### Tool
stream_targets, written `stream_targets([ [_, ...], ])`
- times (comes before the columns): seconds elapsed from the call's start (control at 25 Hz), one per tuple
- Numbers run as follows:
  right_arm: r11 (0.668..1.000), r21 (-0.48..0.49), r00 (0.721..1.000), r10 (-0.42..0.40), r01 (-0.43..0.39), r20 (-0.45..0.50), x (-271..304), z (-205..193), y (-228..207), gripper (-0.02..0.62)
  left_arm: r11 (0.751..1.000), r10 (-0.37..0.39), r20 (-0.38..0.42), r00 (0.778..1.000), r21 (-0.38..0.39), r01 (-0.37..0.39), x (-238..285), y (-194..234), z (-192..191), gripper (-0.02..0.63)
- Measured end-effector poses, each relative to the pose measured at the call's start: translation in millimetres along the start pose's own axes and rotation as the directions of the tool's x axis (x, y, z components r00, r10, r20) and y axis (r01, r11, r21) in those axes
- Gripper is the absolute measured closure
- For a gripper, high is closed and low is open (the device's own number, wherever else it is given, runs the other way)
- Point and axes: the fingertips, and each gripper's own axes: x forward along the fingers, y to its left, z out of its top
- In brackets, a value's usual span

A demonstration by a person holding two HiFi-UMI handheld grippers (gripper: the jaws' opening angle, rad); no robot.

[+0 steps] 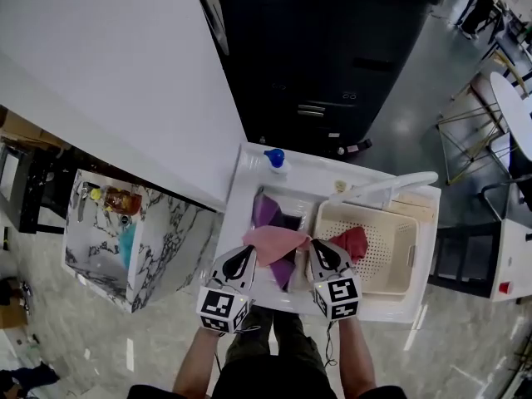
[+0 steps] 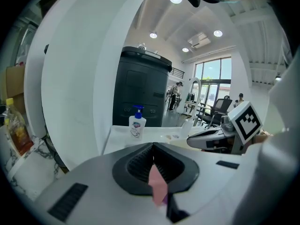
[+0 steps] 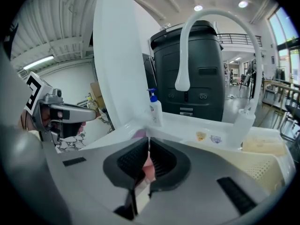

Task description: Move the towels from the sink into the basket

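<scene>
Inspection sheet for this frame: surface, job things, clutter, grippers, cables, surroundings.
Surface: white sink, basket at its right.
Job's things: pink towel held stretched over the sink; purple towel in the sink; red towel in the basket.
Clutter: soap bottle and faucet at the back.
Grippers: left gripper and right gripper both shut on the pink towel.
Cables: nothing seen.
Surroundings: marbled cabinet left, black cabinet behind.

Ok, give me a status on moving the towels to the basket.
Done: one red towel lies in the basket. In hand: the left gripper and the right gripper are both shut on a pink towel, stretched between them above the sink. Left: carry it across, then fetch the purple towel lying in the sink.
</scene>
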Motion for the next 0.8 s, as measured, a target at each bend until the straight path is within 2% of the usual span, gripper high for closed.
stream_targets([
  [0.32,1.000,-0.031,0.999,0.000,-0.001,-0.033,16,-11,-2,0.558,1.000,0.002,-0.020,1.000,-0.017,-0.002,7,6,-10,0.598],
  [0.4,0.999,-0.034,0.998,0.023,-0.024,-0.052,22,-14,0,0.550,1.000,0.002,-0.024,1.000,-0.018,-0.003,8,8,-11,0.598],
  [0.48,0.997,-0.039,0.995,0.057,-0.060,-0.084,29,-19,4,0.446,1.000,0.004,-0.028,1.000,-0.020,-0.005,9,9,-12,0.598],
  [0.56,0.995,-0.054,0.990,0.074,-0.081,-0.117,35,-24,6,0.404,1.000,0.006,-0.032,0.999,-0.022,-0.007,10,10,-14,0.598],
  [0.8,0.991,-0.062,0.977,0.102,-0.115,-0.187,52,-36,5,0.365,1.000,0.013,-0.039,0.999,-0.027,-0.014,15,16,-14,0.598],
])
